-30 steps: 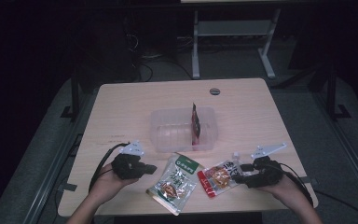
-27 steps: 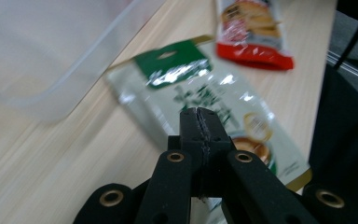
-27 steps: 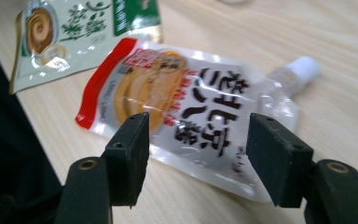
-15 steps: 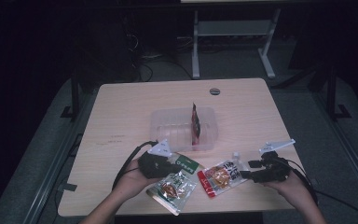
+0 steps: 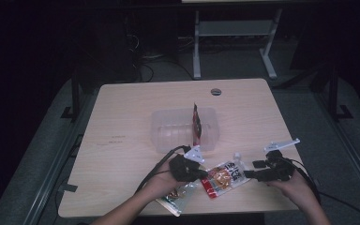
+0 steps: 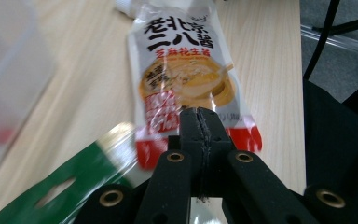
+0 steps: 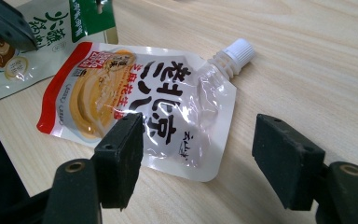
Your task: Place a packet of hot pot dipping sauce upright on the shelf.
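Hand-held gripper on the right (image 7: 198, 161), jaws spread and just opening, faces the red-and-white spouted sauce pouch (image 7: 140, 105) lying crosswise ahead, nothing between them.

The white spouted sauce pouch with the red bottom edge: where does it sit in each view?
High view: white spouted sauce pouch lies at the table's near edge, between both grippers.
Left gripper view: upper centre, beyond the shut jaws.
Right gripper view: centre-left, beyond the open jaws.
Shared landmark: green packet beside it.

place: I read a dim lab | cues: bare wooden table (image 5: 122, 122), grey carpet (image 5: 42, 154), metal stand (image 5: 234, 33), trailing cables (image 5: 145, 56)
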Action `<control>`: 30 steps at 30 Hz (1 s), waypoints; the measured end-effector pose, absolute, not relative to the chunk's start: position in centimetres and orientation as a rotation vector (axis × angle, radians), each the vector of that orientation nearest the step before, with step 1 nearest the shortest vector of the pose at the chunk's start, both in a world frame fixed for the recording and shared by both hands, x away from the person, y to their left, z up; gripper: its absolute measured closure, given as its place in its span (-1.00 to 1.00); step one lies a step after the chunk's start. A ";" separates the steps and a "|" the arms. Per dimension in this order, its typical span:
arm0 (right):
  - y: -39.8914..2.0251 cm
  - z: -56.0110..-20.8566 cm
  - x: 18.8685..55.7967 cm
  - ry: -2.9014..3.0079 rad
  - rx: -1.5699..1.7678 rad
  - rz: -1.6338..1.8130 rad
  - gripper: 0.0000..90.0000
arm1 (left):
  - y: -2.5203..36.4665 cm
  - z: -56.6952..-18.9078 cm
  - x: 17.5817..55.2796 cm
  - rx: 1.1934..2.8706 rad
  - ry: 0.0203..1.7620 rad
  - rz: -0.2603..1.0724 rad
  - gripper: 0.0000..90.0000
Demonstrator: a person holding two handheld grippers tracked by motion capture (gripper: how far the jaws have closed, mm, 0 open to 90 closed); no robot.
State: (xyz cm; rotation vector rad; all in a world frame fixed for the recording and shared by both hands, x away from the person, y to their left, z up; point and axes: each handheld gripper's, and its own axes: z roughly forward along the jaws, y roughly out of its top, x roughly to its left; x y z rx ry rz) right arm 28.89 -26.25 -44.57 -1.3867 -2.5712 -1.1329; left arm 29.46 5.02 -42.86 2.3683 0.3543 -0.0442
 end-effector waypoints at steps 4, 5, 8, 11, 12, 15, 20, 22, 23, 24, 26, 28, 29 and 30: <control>-26.5 -44.8 29.0 -2.551 -1.387 -1.151 -0.24 | 3.9 -43.8 29.3 2.399 0.344 -0.042 0.99; -26.5 -44.9 29.1 -2.539 -1.390 -1.160 -0.24 | 3.8 -44.0 29.2 2.418 0.338 -0.033 0.99; -26.5 -45.0 29.1 -2.514 -1.401 -1.147 -0.23 | 3.4 -44.6 29.1 2.440 0.331 -0.030 0.99; -26.5 -45.1 29.2 -2.504 -1.401 -1.145 -0.22 | 3.4 -44.8 29.0 2.437 0.335 -0.028 0.99; -26.4 -45.1 29.3 -2.497 -1.400 -1.143 -0.21 | 3.4 -44.8 29.1 2.440 0.336 -0.031 0.99; -26.3 -45.3 29.4 -2.491 -1.398 -1.134 -0.21 | 3.3 -45.0 29.1 2.462 0.332 -0.033 0.99; -26.2 -45.7 29.9 -2.480 -1.387 -1.124 -0.19 | 3.2 -45.4 29.2 2.482 0.337 -0.043 1.00; -26.2 -45.8 30.0 -2.470 -1.387 -1.122 -0.19 | 3.2 -45.5 29.3 2.484 0.343 -0.056 1.00; -26.2 -45.8 30.0 -2.468 -1.381 -1.124 -0.19 | 3.3 -45.6 29.4 2.481 0.339 -0.059 1.00; -26.2 -45.8 30.1 -2.464 -1.381 -1.122 -0.19 | 3.3 -45.6 29.4 2.476 0.342 -0.063 1.00; -26.1 -46.0 30.2 -2.465 -1.379 -1.117 -0.18 | 3.4 -45.7 29.4 2.470 0.346 -0.070 1.00; -26.0 -46.0 30.3 -2.457 -1.368 -1.126 -0.17 | 3.3 -45.7 29.4 2.473 0.347 -0.067 1.00; -25.9 -46.0 30.4 -2.453 -1.365 -1.127 -0.17 | 3.3 -45.6 29.3 2.477 0.341 -0.060 1.00; -25.8 -46.1 30.5 -2.455 -1.360 -1.123 -0.17 | 3.3 -45.6 29.3 2.477 0.340 -0.055 1.00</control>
